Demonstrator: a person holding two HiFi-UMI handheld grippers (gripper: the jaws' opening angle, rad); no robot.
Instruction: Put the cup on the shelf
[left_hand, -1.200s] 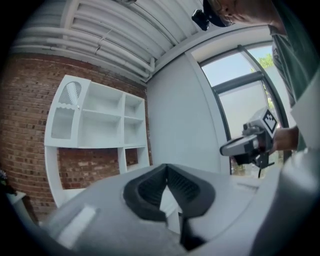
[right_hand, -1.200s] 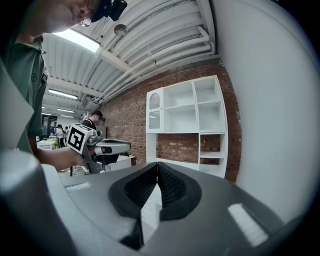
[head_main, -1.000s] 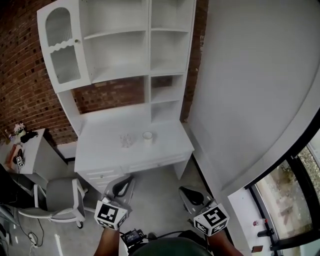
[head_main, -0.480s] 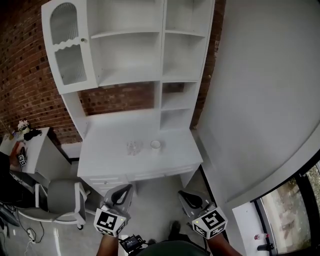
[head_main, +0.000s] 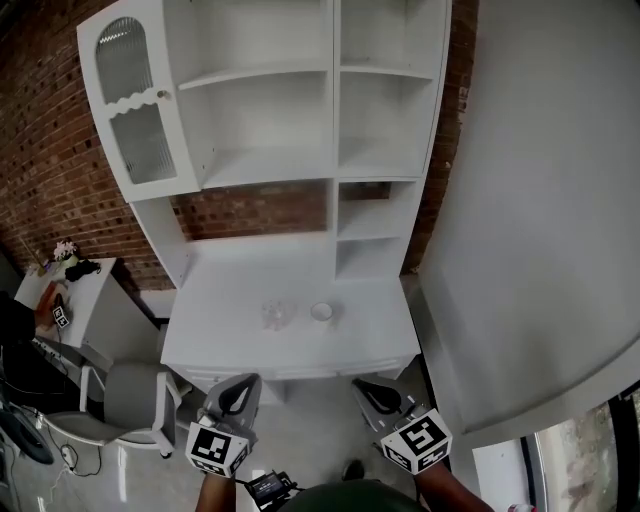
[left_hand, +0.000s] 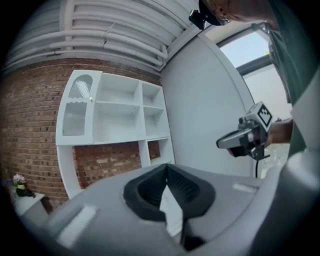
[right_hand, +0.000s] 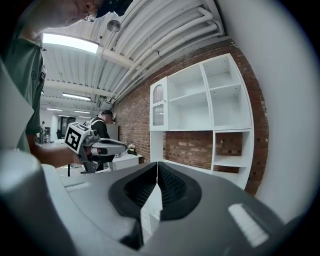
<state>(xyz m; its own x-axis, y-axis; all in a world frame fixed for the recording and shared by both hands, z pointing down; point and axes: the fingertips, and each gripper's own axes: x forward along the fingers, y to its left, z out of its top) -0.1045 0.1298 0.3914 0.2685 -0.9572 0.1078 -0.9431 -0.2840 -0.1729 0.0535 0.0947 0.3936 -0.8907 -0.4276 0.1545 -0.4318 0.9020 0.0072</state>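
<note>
Left hand-held gripper (head_main: 240, 388) and right hand-held gripper (head_main: 372, 390), jaws together and empty, hang low: cup (head_main: 321, 311) sits unreached on the surface (head_main: 222, 332).

One cup (head_main: 321, 311), one clear glass (head_main: 277, 315), one chair (head_main: 133, 396), two tools (head_main: 246, 381) (head_main: 364, 385)

Item: white flat-topped desk (head_main: 215, 335) w/ front drawers, ahead of left gripper (head_main: 244, 384) & right gripper (head_main: 366, 387).
On top: small white round cup (head_main: 321, 311), ahead, btwn both grippers; clear glass item (head_main: 277, 315) just beside it, on left gripper's side.
At rear: tall white shelf unit (head_main: 270, 165).
</note>
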